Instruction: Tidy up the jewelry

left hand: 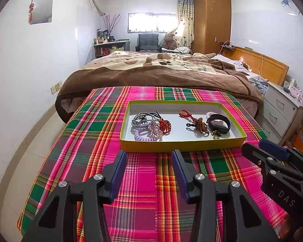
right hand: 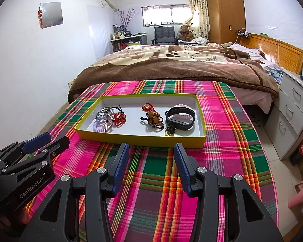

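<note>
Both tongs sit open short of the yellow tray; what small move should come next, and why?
Probably ease the right tongs forward over the tray's near wall toward the black band. It lies at the tray's right end, mostly apart from the tangled clusters, so it looks easiest to grip. Both the right and left tongs are open, empty, and short of the tray.

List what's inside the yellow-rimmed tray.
The shallow yellow-rimmed cardboard tray holds grey hair ties, a lilac spiral tie, a red knotted cord piece, an amber beaded charm and a black wristband. A pink coil sits partly hidden behind it.
</note>
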The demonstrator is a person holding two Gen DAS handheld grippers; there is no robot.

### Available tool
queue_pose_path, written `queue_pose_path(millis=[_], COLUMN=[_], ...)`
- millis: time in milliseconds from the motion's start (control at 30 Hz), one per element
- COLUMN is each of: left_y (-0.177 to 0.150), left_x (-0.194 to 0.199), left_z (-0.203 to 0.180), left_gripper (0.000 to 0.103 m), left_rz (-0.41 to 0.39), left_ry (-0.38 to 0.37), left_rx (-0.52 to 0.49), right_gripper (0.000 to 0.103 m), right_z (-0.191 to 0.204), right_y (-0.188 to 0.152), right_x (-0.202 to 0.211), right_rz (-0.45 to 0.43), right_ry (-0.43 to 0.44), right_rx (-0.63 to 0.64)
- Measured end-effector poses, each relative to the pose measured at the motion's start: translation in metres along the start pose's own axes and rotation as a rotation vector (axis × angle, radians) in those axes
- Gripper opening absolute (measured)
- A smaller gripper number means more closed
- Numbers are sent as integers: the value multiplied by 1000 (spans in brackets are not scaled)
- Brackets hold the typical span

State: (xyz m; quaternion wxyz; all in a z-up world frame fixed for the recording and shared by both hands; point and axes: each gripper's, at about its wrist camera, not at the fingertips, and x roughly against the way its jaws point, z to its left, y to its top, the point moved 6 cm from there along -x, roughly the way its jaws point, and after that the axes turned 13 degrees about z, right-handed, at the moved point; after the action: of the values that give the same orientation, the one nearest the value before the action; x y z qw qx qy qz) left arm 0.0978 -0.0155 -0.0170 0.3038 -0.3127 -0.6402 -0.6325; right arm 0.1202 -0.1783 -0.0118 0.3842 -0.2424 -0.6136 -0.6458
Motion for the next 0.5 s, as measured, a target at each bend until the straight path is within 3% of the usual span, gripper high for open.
queue_pose_path(millis=[500], left_y=[0], left_x=[-1], left_z=[1], left_gripper=[46], left_rz=[6], left_ry=[6], left_rx=[0], right_gripper=[47], right_z=[0], right_y=[-1], right_x=[-1], right_rz=[6], right_ry=[4], right_rx=[-2])
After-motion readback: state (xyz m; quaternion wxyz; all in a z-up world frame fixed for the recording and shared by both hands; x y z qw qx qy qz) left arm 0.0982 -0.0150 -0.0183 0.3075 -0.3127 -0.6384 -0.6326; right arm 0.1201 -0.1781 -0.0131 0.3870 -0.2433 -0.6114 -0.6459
